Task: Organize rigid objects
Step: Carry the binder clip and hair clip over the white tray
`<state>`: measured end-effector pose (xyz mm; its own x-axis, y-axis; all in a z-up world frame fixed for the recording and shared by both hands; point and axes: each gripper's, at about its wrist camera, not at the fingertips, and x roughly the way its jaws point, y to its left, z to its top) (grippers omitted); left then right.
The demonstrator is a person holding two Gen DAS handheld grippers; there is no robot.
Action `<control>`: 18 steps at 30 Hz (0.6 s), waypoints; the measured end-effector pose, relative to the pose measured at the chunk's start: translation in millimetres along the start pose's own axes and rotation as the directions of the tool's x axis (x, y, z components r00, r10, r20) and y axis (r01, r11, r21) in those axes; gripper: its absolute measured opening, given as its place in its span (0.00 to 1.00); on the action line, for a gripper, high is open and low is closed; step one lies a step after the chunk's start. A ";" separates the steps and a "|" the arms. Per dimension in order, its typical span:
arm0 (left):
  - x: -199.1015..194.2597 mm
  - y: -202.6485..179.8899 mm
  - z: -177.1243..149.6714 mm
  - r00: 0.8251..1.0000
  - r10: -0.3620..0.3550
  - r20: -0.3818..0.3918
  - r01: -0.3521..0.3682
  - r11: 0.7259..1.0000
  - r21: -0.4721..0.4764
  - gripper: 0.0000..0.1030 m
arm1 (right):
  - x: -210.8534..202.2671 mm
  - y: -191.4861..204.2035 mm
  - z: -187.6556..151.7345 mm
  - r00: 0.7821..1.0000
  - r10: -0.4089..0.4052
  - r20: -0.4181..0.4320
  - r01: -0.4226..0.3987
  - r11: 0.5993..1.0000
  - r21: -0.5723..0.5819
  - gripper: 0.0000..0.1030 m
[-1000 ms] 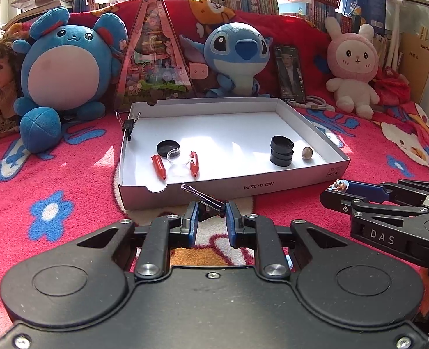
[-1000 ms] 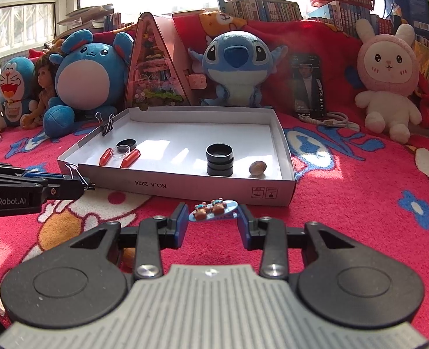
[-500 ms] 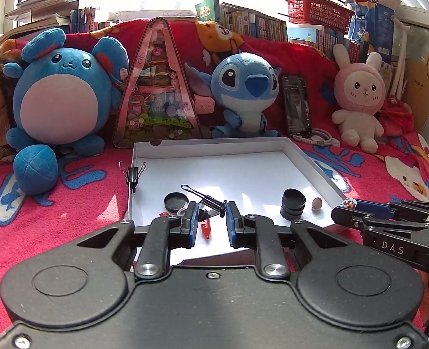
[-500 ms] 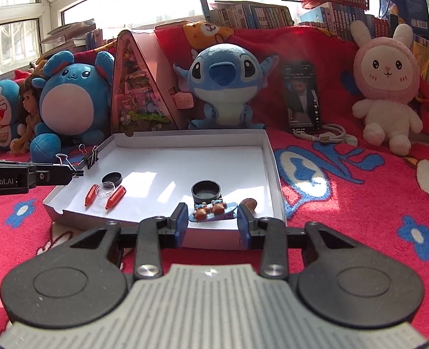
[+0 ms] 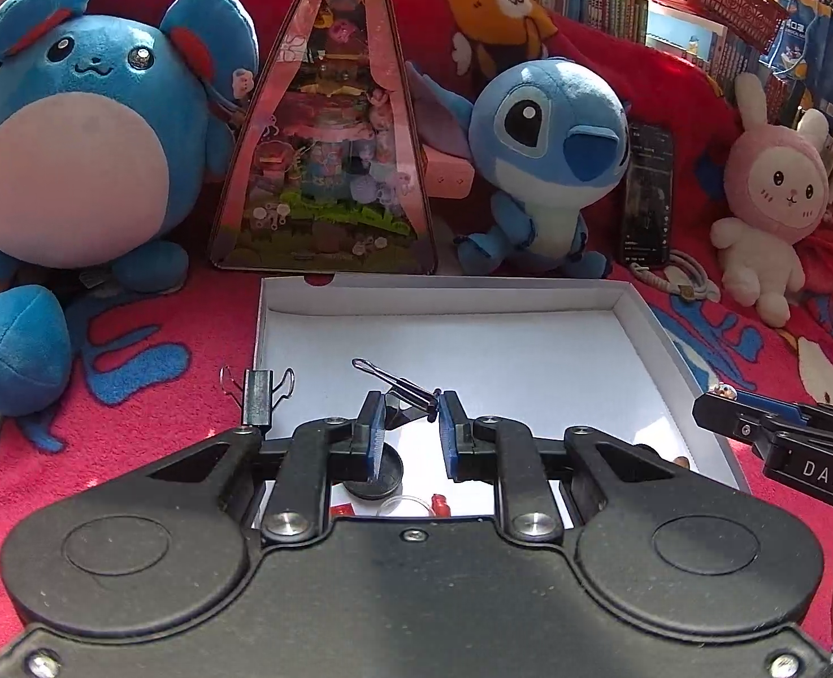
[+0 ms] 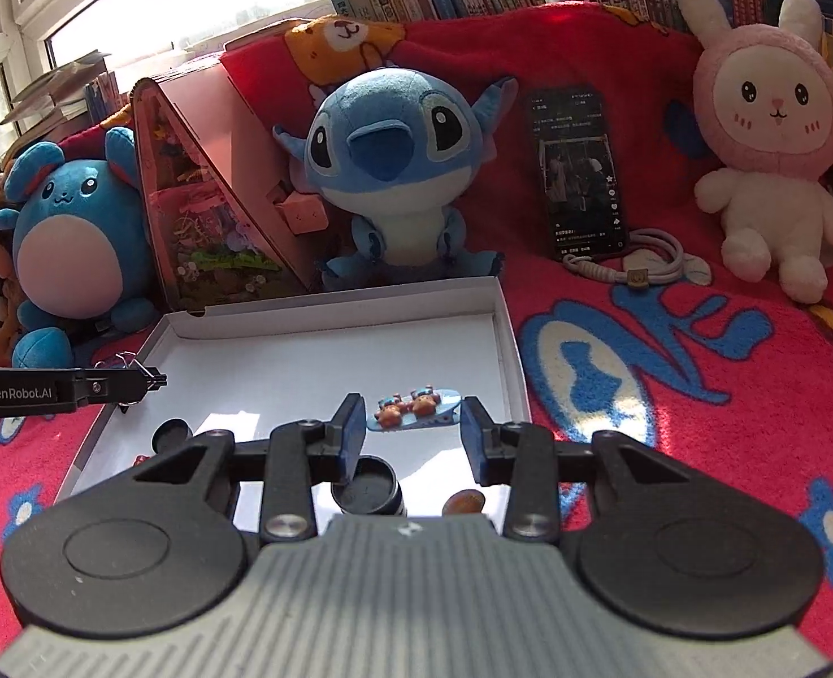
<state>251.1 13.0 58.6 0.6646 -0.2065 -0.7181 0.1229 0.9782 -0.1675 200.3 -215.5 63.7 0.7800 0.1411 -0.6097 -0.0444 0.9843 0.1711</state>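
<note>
A shallow white cardboard box (image 5: 450, 294) (image 6: 326, 316) lies on the red blanket. My left gripper (image 5: 411, 415) is shut on a black binder clip (image 5: 402, 392) and holds it above the box's near left part. My right gripper (image 6: 413, 415) is shut on a blue hair clip with two small bears (image 6: 413, 404) and holds it above the box's near right part. In the box lie a black cap (image 5: 374, 474), red pieces (image 5: 439, 503), a stack of black rings (image 6: 365, 489) and a brown nut (image 6: 464, 502). Another binder clip (image 5: 258, 392) grips the box's left wall.
Plush toys stand behind the box: a blue round one (image 5: 77, 135), Stitch (image 5: 546, 164) and a pink rabbit (image 6: 772, 130). A triangular toy pack (image 5: 332, 130) and a phone (image 6: 580, 169) with its cable lean at the back. Books line the far shelf.
Both grippers have moved forward from before the box's front edge to above its inside, each still holding its clip.
</note>
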 end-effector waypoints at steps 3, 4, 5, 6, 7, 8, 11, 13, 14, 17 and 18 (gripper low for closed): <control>18.7 -0.2 4.5 0.999 0.043 -0.015 -0.043 0.999 0.023 0.19 | 13.5 -0.8 5.7 1.000 -0.006 -0.011 0.006 1.000 0.005 0.40; 22.8 -0.4 5.2 0.998 0.055 -0.018 -0.054 0.998 0.030 0.19 | 17.5 -1.2 7.1 1.000 -0.012 -0.018 0.012 1.000 0.013 0.40; 27.0 -0.6 4.9 0.997 0.070 -0.022 -0.069 0.997 0.039 0.19 | 21.5 -1.4 7.9 1.000 -0.016 -0.024 0.016 1.000 0.019 0.40; 30.6 -1.0 4.7 0.996 0.080 -0.024 -0.079 0.996 0.047 0.19 | 25.5 -1.2 8.7 0.999 -0.020 -0.030 0.020 1.000 0.017 0.40; 33.3 -2.0 4.2 0.996 0.089 -0.025 -0.087 0.995 0.056 0.19 | 29.8 0.0 9.7 0.999 -0.029 -0.037 0.029 1.000 0.008 0.40; 35.1 -2.7 3.0 0.995 0.095 -0.024 -0.093 0.994 0.064 0.19 | 33.4 1.2 10.0 0.998 -0.037 -0.042 0.037 0.999 0.000 0.40; 39.7 -3.5 0.8 0.994 0.107 -0.026 -0.105 0.992 0.077 0.19 | 44.7 3.8 10.6 0.997 -0.047 -0.063 0.047 0.999 -0.013 0.40; 42.5 -3.4 0.1 0.993 0.109 -0.033 -0.106 0.991 0.078 0.19 | 51.9 4.7 10.1 0.995 -0.051 -0.081 0.050 0.999 -0.012 0.40; 43.6 -3.4 -0.2 0.993 0.111 -0.035 -0.108 0.991 0.078 0.19 | 55.5 4.8 9.5 0.995 -0.054 -0.089 0.053 0.999 -0.010 0.40; 46.5 -3.7 -2.2 0.992 0.116 -0.040 -0.113 0.990 0.082 0.19 | 64.8 5.5 8.3 0.992 -0.059 -0.112 0.059 0.998 -0.005 0.40; 47.2 -4.2 -2.6 0.992 0.118 -0.040 -0.114 0.990 0.085 0.19 | 67.4 5.5 7.9 0.991 -0.059 -0.119 0.059 0.998 -0.001 0.40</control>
<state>280.0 -0.9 23.6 0.6445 -0.0902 -0.7593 0.1085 0.9938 -0.0259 257.6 -201.4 29.7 0.7016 0.0948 -0.7062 0.0011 0.9910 0.1341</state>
